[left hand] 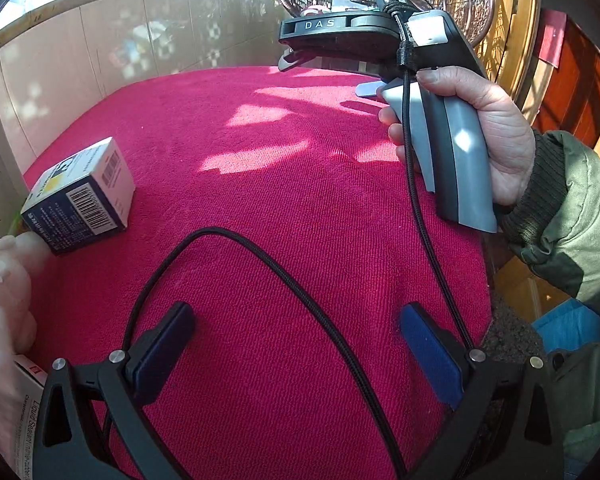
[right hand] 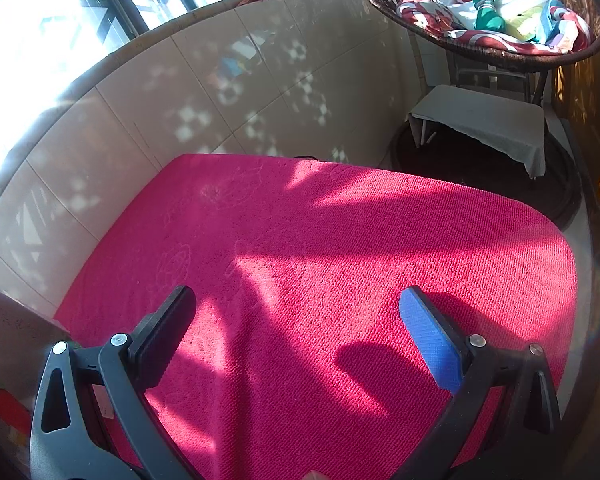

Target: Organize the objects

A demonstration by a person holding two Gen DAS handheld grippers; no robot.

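Left tongs (left hand: 296,344) and right tongs (right hand: 296,332) both spread, empty, over red surface (left hand: 260,200); small box (left hand: 80,196) at its left edge.

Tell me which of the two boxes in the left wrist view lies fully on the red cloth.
The dark blue and white barcode box near the cloth's left edge. The other, a white box, sits cut off at the bottom-left corner.

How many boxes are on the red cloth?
1 fully seen: a barcode box at the cloth's left edge. Another box shows partly at bottom left; more may be hidden.
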